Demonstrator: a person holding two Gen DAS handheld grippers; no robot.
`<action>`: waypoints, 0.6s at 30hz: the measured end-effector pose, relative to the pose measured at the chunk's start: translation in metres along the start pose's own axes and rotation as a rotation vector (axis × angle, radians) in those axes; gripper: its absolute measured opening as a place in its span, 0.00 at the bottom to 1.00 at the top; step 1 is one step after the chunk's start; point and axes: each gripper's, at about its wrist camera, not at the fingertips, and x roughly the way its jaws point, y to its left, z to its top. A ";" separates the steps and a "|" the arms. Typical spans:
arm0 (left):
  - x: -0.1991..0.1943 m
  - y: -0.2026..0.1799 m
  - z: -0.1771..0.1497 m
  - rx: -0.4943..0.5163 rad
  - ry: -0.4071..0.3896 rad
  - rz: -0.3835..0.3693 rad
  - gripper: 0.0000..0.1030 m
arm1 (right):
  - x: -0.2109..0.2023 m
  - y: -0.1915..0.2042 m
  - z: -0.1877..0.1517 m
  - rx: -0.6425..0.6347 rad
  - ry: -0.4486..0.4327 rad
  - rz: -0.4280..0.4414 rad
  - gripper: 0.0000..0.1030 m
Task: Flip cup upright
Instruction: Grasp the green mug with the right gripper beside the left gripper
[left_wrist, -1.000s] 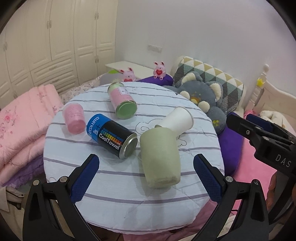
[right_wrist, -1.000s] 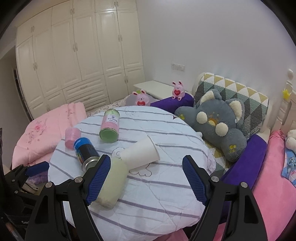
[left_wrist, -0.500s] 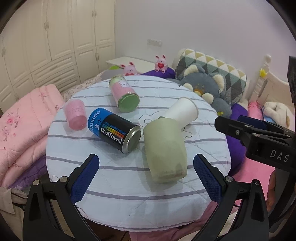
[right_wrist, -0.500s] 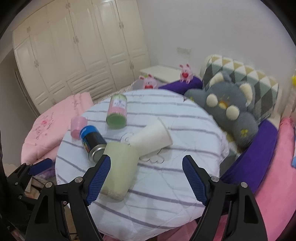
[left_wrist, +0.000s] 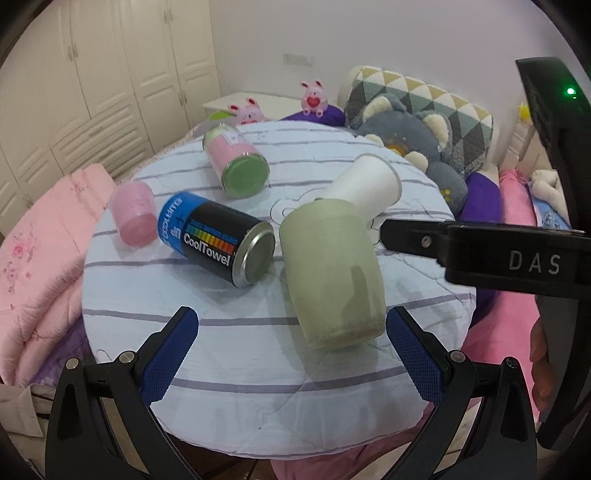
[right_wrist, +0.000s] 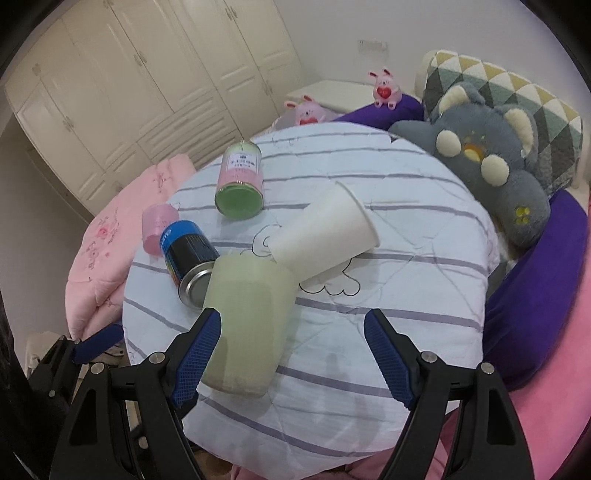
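A pale green cup (left_wrist: 332, 273) stands upside down on the round striped table (left_wrist: 221, 350), also in the right wrist view (right_wrist: 245, 325). A white paper cup (left_wrist: 364, 184) lies on its side behind it, touching it (right_wrist: 325, 240). My left gripper (left_wrist: 291, 354) is open and empty, low at the table's near edge, the green cup just ahead of its right finger. My right gripper (right_wrist: 291, 350) is open and empty above the table's near side; its left finger overlaps the green cup. The right gripper's body (left_wrist: 480, 251) shows at the right of the left wrist view.
A blue and black CoolTowel can (left_wrist: 218, 240) lies on its side left of the green cup. A pink and green can (left_wrist: 236, 158) lies farther back. A small pink cup (left_wrist: 135, 210) stands at the left. Pink bedding (left_wrist: 37, 240) and a grey plush pillow (right_wrist: 491, 166) flank the table.
Both grippers have moved forward and down toward the table; the cups look larger. The right gripper now reaches in beside the green cup. Nothing on the table has moved.
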 end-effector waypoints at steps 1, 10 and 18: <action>0.003 0.000 0.000 -0.003 0.011 -0.001 1.00 | 0.006 -0.001 0.001 0.011 0.031 0.018 0.79; 0.030 -0.003 -0.002 0.002 0.089 -0.027 1.00 | 0.051 -0.007 0.012 0.116 0.180 0.166 0.81; 0.037 0.003 0.001 -0.014 0.105 -0.026 1.00 | 0.092 -0.008 0.019 0.201 0.321 0.349 0.81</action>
